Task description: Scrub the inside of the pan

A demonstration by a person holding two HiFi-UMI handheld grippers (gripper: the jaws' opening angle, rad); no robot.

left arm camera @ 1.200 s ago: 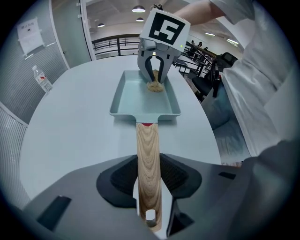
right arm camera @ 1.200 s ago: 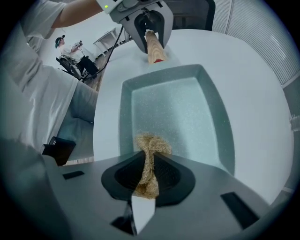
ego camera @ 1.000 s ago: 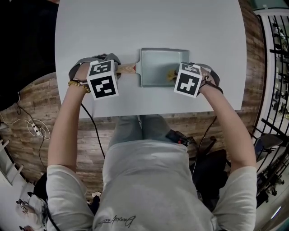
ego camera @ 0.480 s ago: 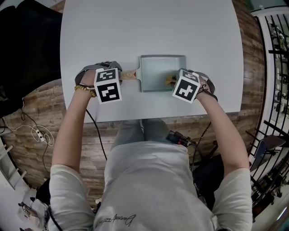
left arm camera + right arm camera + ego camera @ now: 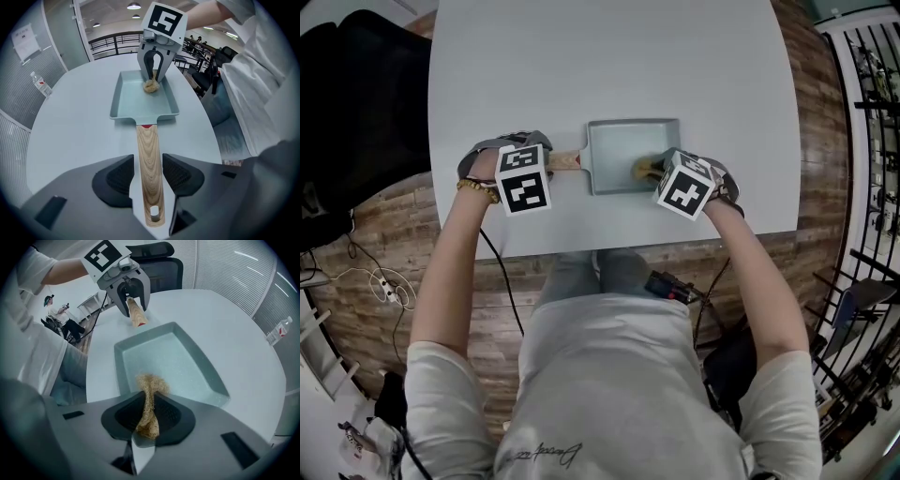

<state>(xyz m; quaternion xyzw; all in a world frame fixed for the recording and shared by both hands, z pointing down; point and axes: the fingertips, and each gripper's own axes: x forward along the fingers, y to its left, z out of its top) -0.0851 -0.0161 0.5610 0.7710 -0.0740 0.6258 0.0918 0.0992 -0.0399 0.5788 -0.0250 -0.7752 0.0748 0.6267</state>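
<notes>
A pale teal rectangular pan (image 5: pixel 619 145) lies on the grey table (image 5: pixel 609 66), its wooden handle (image 5: pixel 565 160) pointing left. My left gripper (image 5: pixel 525 176) points down over that handle (image 5: pixel 150 159). Its jaws have just been opening, and the pads stand either side of the wood with a gap on each side. My right gripper (image 5: pixel 682 183) is shut on a tan fibre scrubber (image 5: pixel 150 385). The tuft (image 5: pixel 645 168) rests on the pan floor (image 5: pixel 173 362) near its right near side. The left gripper view shows the right gripper (image 5: pixel 153 70) down in the pan.
The table's near edge runs just behind both grippers. A black chair (image 5: pixel 356 103) stands off the table's left side. A water bottle (image 5: pixel 40 84) stands at the far edge of the table. A dark railing (image 5: pixel 872 112) runs along the right.
My right gripper has rolled a little with the scrubber, keeping to the pan's right near part. My left gripper has stayed over the handle. The pan has not shifted.
</notes>
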